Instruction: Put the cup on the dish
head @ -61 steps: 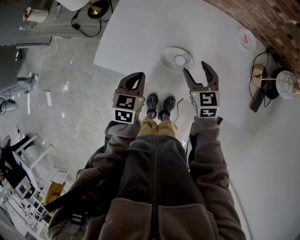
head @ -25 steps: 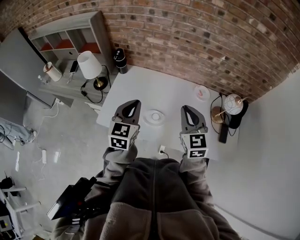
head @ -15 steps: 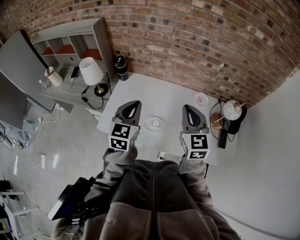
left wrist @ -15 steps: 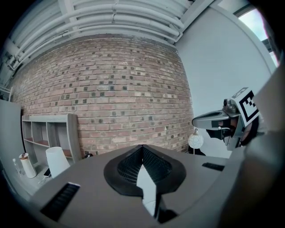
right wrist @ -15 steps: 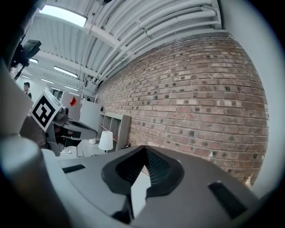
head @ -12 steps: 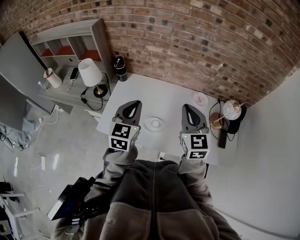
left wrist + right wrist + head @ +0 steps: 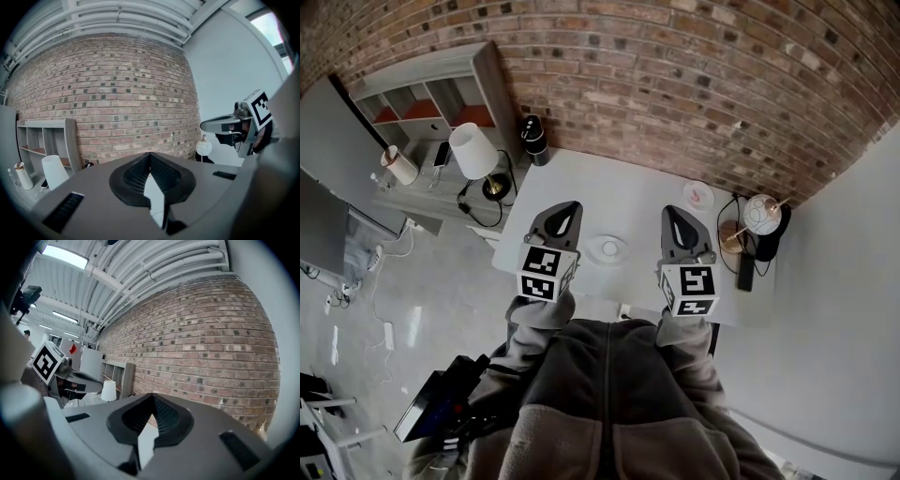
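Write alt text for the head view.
A person holds the left claw and right claw, both shut and empty, at a white table by a brick wall. Between them a white dish sits on the table, apparently bearing a cup.

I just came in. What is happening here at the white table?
A person stands at the white table by the brick wall, holding one gripper in each hand. The left gripper and the right gripper both have their fingers together and hold nothing. Between them in the head view, the dish lies on the table with what looks like the cup on it. Neither gripper touches it.
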`<state>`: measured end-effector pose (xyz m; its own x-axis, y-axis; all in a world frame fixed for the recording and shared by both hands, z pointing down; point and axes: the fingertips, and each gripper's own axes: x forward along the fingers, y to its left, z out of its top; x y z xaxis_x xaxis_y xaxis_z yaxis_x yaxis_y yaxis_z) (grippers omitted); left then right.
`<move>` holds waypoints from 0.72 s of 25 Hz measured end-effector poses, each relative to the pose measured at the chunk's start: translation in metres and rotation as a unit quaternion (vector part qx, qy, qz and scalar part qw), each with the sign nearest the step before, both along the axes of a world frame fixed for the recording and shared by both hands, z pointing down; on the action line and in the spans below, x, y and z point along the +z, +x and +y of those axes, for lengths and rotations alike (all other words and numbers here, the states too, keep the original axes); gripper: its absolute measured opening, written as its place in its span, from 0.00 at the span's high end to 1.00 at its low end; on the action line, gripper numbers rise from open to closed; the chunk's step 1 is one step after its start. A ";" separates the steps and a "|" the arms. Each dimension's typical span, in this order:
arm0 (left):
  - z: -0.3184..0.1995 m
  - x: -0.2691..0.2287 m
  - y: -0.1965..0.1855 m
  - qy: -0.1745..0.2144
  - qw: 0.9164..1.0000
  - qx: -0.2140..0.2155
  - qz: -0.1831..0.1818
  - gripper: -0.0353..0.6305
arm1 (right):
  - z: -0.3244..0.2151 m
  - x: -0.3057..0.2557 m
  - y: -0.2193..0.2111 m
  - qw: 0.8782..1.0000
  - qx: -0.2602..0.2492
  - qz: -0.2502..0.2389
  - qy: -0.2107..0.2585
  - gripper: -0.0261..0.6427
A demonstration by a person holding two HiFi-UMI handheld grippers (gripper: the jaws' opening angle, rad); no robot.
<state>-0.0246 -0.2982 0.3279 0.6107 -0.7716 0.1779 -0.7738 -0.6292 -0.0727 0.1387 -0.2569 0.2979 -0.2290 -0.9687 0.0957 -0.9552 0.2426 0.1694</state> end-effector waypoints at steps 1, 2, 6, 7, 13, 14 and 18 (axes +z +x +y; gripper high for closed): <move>-0.001 0.000 0.001 -0.001 1.000 0.001 0.000 0.94 | 0.000 0.000 0.000 1.000 0.001 0.001 0.000 0.95; -0.001 0.001 0.001 -0.002 1.000 0.003 0.000 0.94 | 0.000 0.000 0.001 1.000 0.002 0.002 -0.001 0.96; -0.005 0.000 0.003 -0.004 1.000 0.008 0.002 0.94 | -0.003 -0.001 0.001 1.000 0.008 0.015 -0.003 0.96; -0.007 0.000 0.002 -0.004 1.000 0.009 0.003 0.94 | -0.004 -0.001 0.000 1.000 0.008 0.016 -0.003 0.96; -0.007 0.001 0.002 -0.005 1.000 0.012 0.007 0.94 | -0.004 -0.001 -0.004 1.000 0.005 0.022 -0.004 0.96; -0.007 0.001 0.001 -0.006 1.000 0.012 0.007 0.94 | -0.004 -0.001 -0.005 1.000 0.005 0.024 -0.003 0.96; -0.008 0.002 0.000 -0.007 1.000 0.008 0.009 0.94 | -0.005 -0.002 -0.006 1.000 0.003 0.024 -0.001 0.96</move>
<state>-0.0250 -0.3063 0.3302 0.6264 -0.7590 0.1774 -0.7644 -0.6427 -0.0510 0.1326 -0.2623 0.2962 -0.2182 -0.9698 0.1091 -0.9476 0.2373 0.2141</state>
